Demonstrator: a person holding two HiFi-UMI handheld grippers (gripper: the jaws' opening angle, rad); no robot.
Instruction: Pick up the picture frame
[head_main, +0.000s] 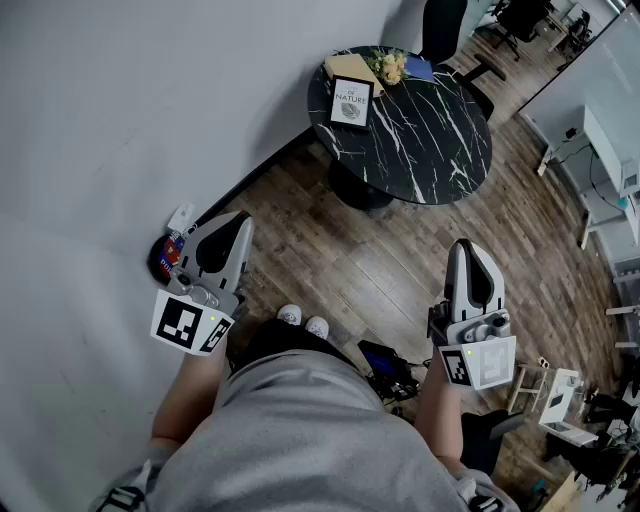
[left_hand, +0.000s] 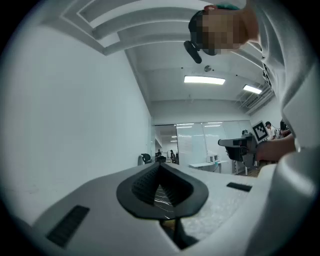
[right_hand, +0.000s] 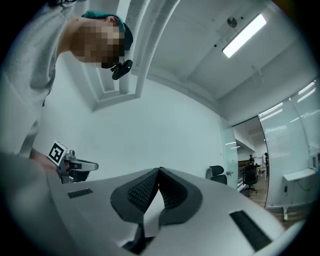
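Picture frame (head_main: 351, 102) stands propped on the black table (head_main: 440, 150) at twelve o'clock, well apart from you. Your left gripper (head_main: 232, 222) and right gripper (head_main: 467, 247) are both pressed together, holding nothing. You're on the approach: step in, spread one pair, reach.

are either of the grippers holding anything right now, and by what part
Nothing is held. The left gripper and the right gripper are both shut and empty; the picture frame stands untouched on the round table.

Fine print on the picture frame (head_main: 351, 103) is illegible.
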